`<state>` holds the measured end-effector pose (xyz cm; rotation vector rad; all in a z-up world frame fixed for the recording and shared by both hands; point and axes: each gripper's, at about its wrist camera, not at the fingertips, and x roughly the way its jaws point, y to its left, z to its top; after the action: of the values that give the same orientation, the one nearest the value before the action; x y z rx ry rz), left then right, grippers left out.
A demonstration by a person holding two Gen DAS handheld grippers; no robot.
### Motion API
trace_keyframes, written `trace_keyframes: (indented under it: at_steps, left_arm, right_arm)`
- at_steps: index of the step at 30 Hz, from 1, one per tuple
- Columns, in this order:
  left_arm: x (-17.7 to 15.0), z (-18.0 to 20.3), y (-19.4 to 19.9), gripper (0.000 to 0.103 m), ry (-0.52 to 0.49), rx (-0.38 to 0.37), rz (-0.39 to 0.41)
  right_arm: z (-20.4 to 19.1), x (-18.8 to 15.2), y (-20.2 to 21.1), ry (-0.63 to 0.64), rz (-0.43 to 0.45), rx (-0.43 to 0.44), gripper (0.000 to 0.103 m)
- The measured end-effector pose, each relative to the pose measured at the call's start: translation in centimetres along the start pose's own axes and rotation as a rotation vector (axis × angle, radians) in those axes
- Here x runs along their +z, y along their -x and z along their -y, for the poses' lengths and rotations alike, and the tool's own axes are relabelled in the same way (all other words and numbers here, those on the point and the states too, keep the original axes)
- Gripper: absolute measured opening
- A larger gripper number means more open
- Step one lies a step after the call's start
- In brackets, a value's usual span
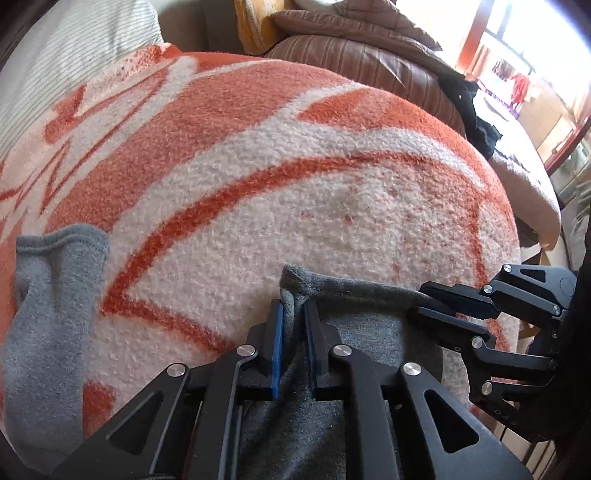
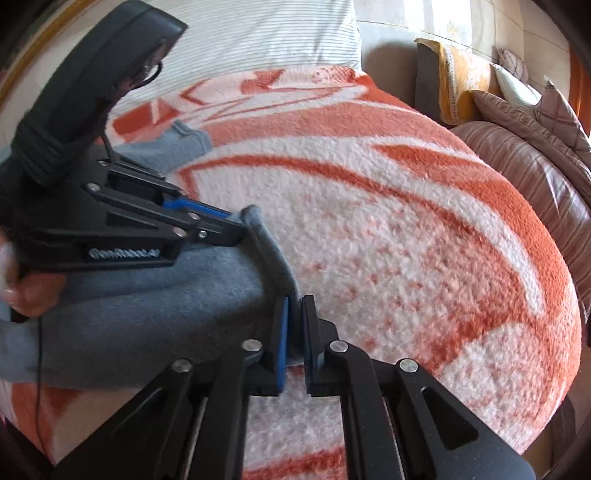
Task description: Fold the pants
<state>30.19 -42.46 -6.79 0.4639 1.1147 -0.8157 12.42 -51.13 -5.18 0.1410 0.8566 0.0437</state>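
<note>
The grey fleece pants [image 1: 365, 332] lie on an orange and white blanket [image 1: 280, 177]. My left gripper [image 1: 293, 314] is shut on one corner of the pants' edge. My right gripper [image 1: 424, 302] shows at the right of the left wrist view, pinching the same edge further along. In the right wrist view my right gripper [image 2: 295, 310] is shut on the hem of the pants [image 2: 147, 295], and the left gripper [image 2: 240, 225] grips the other corner at the left. A second grey pant leg end [image 1: 48, 295] lies flat at the left; it also shows in the right wrist view [image 2: 177, 144].
A striped white pillow [image 2: 258, 33] lies at the head of the bed. A brown quilted bedcover [image 1: 369, 55] and cushions [image 2: 517, 88] lie beyond the blanket. Dark clothing [image 1: 476, 114] lies at the far right. A window [image 1: 524, 55] is behind.
</note>
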Motion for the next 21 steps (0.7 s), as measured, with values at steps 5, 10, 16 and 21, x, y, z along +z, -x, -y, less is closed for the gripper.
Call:
trace_keyframes:
  at_steps: [5, 10, 16, 21]
  left_arm:
    - [-1.6, -3.3, 4.5, 0.017, 0.034, 0.024, 0.062]
    - [-4.7, -7.4, 10.2, 0.031, 0.083, 0.031, 0.13]
    - [-9.1, -14.9, 15.0, 0.035, 0.179, 0.098, 0.162]
    - [-12.2, -20.9, 16.5, 0.036, 0.277, 0.167, 0.148]
  right_arm:
    - [0.2, 0.9, 3.0, -0.036, 0.048, 0.027, 0.052]
    - [-1.3, 3.9, 3.5, -0.036, 0.073, 0.124, 0.052]
    - [-4.5, 8.0, 0.8, -0.027, 0.041, 0.218, 0.052]
    - [-7.2, 11.9, -2.1, 0.004, 0.011, 0.277, 0.052]
